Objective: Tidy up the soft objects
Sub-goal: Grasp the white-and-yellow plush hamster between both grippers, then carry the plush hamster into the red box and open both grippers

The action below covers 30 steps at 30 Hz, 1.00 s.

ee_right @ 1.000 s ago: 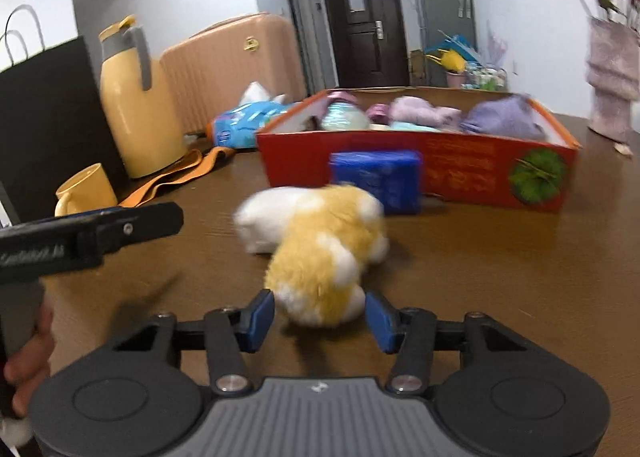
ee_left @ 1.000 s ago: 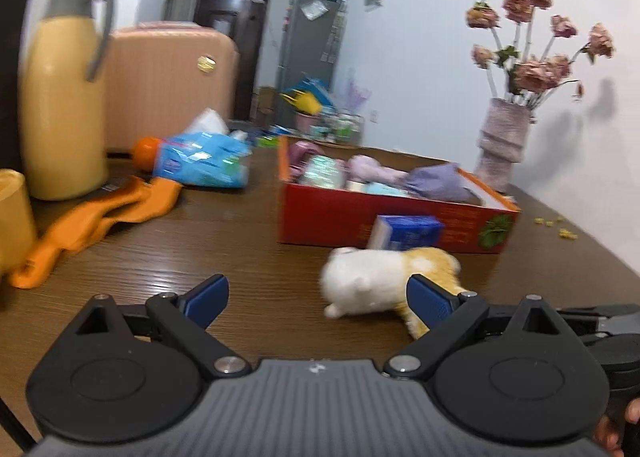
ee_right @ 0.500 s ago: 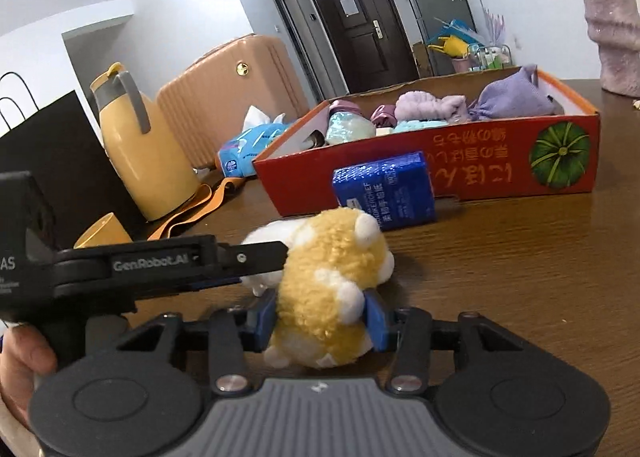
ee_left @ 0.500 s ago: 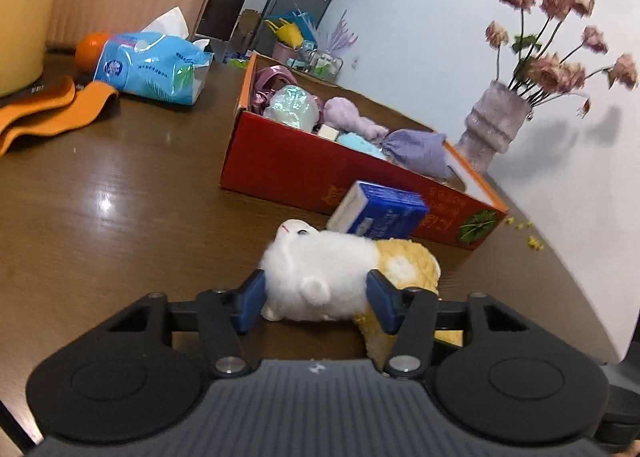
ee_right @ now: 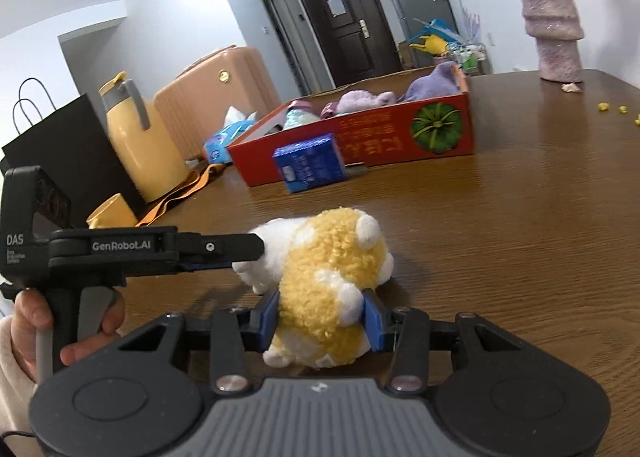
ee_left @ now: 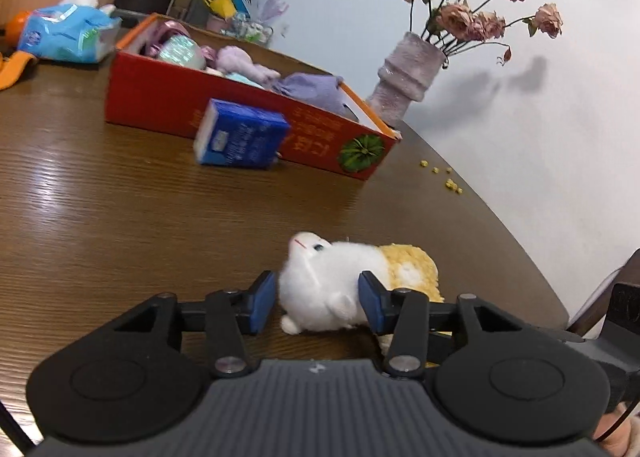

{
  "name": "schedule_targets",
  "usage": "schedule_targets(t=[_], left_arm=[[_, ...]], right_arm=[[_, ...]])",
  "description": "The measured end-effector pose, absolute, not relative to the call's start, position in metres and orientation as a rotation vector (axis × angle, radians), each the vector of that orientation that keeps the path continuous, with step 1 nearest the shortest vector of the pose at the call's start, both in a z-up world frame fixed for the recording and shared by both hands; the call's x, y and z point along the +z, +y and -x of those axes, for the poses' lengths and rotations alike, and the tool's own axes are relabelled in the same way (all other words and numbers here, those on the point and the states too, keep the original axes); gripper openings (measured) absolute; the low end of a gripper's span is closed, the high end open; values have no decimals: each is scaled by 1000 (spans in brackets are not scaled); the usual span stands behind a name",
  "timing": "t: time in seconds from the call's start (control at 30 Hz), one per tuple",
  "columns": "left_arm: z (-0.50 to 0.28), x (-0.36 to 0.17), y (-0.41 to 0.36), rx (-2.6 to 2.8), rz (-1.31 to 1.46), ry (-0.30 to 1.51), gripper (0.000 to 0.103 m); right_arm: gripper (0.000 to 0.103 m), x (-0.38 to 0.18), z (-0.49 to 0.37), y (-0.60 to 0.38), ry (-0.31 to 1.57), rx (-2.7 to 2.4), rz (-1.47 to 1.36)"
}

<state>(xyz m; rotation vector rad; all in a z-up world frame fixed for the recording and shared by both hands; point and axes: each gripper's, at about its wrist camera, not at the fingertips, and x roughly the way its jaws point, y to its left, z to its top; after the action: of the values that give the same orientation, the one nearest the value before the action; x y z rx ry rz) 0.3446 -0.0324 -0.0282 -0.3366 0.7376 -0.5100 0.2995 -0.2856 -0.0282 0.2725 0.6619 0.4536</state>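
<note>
Wooden table [ee_left: 120,217] bears one plush hamster [ee_left: 344,281]; two grippers, left [ee_left: 316,303] closing and right [ee_right: 322,317], both pinch it.

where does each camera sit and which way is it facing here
Left wrist: on the left gripper, looking along its closing fingers at the plush toy's white end, the red box and vase beyond; fingertips at bottom right.
Right wrist: on the right gripper, gripping the toy's yellow end, facing the box and door; the person's left hand shows.
Shared: toy, box, blue pack, table.
</note>
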Motion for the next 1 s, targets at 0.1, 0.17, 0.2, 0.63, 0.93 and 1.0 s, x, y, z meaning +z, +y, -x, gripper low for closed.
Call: schedule_targets(t=[0.1, 0.17, 0.2, 0.63, 0.93, 1.0], left_arm=[[-343, -24, -46, -499, 296, 712, 44], [-345, -13, -48, -510, 310, 676, 43], [-350, -3, -48, -523, 324, 652, 43], [-582, 34, -73, -489, 395, 706, 43], [-623, -2, -82, -403, 267, 775, 42], [-619, -1, -77, -391, 260, 761, 42]], right_arm=[[42, -28, -301, -289, 644, 448, -270], [42, -20, -303, -297, 607, 446, -282], [42, -13, -306, -302, 585, 450, -292], [42, 56, -532, -322, 595, 416, -175], [46, 20, -596, -286, 675, 272, 60], [44, 18, -592, -281, 672, 280, 87]])
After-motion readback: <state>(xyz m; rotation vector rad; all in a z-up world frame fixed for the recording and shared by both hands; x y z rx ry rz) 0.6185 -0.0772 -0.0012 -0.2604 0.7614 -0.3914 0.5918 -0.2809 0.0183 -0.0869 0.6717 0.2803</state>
